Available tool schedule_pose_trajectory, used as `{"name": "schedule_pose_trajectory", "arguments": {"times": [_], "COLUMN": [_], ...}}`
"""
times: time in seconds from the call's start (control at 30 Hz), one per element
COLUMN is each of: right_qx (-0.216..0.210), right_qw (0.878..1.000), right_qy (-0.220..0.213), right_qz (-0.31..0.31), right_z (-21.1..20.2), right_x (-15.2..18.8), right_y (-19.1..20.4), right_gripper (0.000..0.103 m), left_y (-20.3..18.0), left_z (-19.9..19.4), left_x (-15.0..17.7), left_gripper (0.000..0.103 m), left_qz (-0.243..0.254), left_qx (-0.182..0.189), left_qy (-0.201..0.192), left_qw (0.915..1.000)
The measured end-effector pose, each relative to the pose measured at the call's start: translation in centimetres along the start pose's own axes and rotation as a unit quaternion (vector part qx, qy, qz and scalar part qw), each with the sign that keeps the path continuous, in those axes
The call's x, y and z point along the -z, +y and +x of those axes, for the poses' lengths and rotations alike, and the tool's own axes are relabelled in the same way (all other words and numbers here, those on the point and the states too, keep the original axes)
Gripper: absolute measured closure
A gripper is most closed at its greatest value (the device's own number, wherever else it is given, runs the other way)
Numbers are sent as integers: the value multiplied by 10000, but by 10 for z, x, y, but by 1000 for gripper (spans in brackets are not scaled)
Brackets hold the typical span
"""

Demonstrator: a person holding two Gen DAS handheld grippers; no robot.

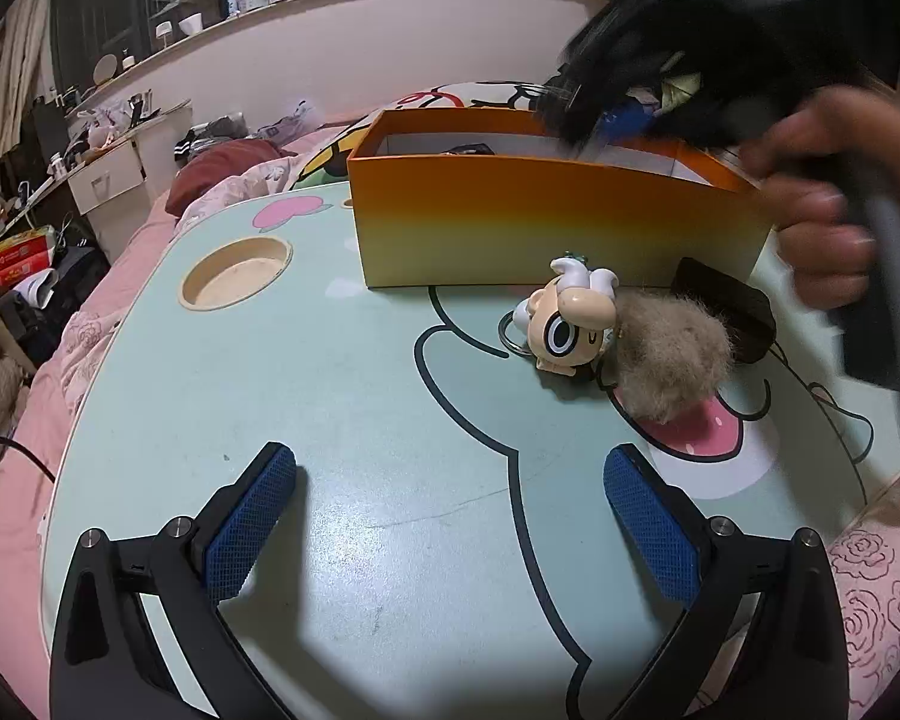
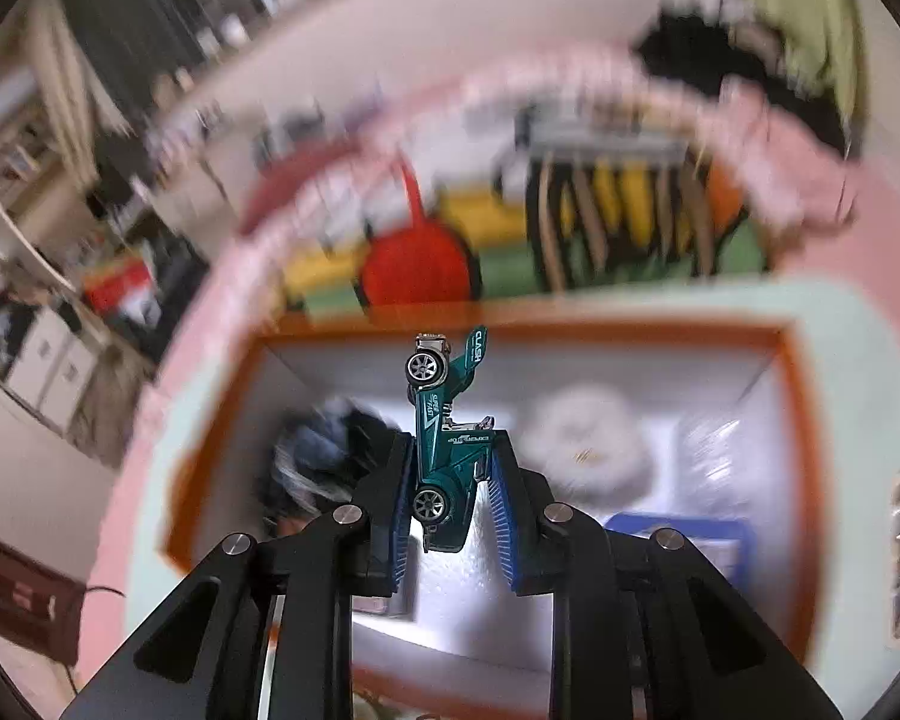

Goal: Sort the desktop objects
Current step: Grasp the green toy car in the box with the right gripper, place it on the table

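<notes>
My right gripper [image 2: 453, 444] is shut on a green toy car [image 2: 444, 420], held nose-up above the inside of the orange box [image 2: 801, 420]. In the left wrist view this gripper is a black blur [image 1: 576, 114] over the box's far right corner, with a person's hand [image 1: 822, 210] on its handle. My left gripper [image 1: 450, 462] hovers open and empty over the mint-green table [image 1: 330, 372]. In front of the orange box [image 1: 540, 222] lie a cartoon figure keychain [image 1: 570, 318], a beige fur ball [image 1: 672, 360] and a flat black object [image 1: 726, 306].
The box holds a dark blurred item [image 2: 324, 456], a white round thing [image 2: 582, 438] and a blue-edged item [image 2: 690, 540]. A round cup recess [image 1: 234, 270] is sunk into the table's left side. Pink bedding [image 1: 90, 330] surrounds the table.
</notes>
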State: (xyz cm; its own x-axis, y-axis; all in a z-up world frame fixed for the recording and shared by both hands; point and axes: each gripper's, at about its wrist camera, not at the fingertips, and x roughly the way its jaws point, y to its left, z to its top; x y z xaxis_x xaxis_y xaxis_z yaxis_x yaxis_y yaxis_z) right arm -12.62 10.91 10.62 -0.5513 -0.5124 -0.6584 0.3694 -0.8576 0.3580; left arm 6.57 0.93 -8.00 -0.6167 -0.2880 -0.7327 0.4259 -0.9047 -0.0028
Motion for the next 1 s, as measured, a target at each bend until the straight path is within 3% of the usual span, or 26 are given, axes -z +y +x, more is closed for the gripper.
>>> {"name": "schedule_pose_trajectory", "arguments": {"times": [0.1, 0.2, 0.37, 0.53, 0.57, 0.63, 0.67, 0.7, 0.83, 0.97, 1.0], "right_qx": [-388, -456, -350, -152, -187, -189, -159, -107, 403, 909, 1057], "right_qw": [9984, 9985, 9958, 9959, 9968, 9986, 9986, 9982, 9948, 9916, 9900], "right_qy": [-403, -169, 764, 840, 717, 321, 114, -9, -103, 439, 268], "right_qz": [-11, -236, -365, -300, -297, -380, -488, -586, -925, -810, -890], "right_z": [-58, -86, -58, -24, -28, -45, -57, -62, -82, -56, -57], "right_x": [10, 41, 95, 98, 96, 102, 106, 112, 144, 166, 169], "right_y": [1, 7, 2, -7, -8, -9, -8, -7, -14, -34, -35], "right_gripper": [81, 81, 80, 77, 75, 61, 46, 37, 37, 37, 31], "left_y": [0, 0, 0, 1, 1, 1, 1, 1, 1, 1, 1], "left_z": [0, 0, 0, 0, 0, 0, 0, 0, 0, 1, 1], "left_x": [0, 0, 1, 1, 1, 1, 1, 1, 1, 1, 1], "left_gripper": [1, 1, 1, 1, 1, 1, 1, 1, 1, 1, 1], "left_qz": [-10, -20, -43, -73, -75, -85, -87, -91, -109, -125, -119], "left_qx": [-9, -15, -31, -47, -49, -58, -62, -65, -77, -91, -110], "left_qy": [0, 1, 2, 1, 0, 0, 0, 1, 0, 2, 6], "left_qw": [10000, 10000, 10000, 10000, 10000, 9999, 9999, 9999, 9999, 9999, 9999]}}
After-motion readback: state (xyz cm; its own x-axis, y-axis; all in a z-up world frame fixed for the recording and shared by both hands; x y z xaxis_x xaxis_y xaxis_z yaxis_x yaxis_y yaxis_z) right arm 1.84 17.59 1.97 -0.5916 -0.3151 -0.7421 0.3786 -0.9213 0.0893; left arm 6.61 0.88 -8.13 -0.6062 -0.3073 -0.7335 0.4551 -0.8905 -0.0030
